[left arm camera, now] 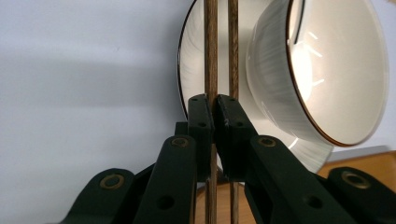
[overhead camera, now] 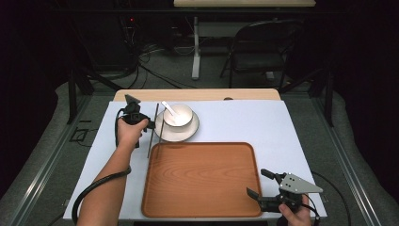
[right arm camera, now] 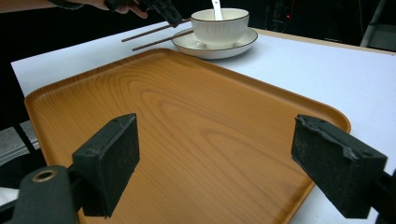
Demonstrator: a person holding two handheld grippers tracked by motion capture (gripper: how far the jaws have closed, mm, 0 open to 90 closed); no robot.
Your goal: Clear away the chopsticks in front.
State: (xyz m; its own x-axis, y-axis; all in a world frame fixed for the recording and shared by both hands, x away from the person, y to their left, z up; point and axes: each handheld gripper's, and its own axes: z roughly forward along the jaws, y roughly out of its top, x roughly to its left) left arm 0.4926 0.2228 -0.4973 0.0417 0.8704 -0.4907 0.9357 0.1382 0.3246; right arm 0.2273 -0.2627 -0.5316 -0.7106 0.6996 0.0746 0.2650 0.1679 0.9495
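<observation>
1. Two chopsticks (left arm camera: 211,56) are clamped by the left gripper (overhead camera: 149,125), beside the plate (overhead camera: 188,133).
2. Their long axis is pointed toward the tray (overhead camera: 202,181).
3. The right gripper (right arm camera: 224,168) is held wide, empty.

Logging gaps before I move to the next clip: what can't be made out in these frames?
- High view: whether the left gripper clamps one or both dark wooden chopsticks; too small.
- Left gripper view: chopstick ends, cut off by the edges.
- Right gripper view: contents of the white ribbed bowl, hidden by its wall.
- White spoon there: handle top cropped.
</observation>
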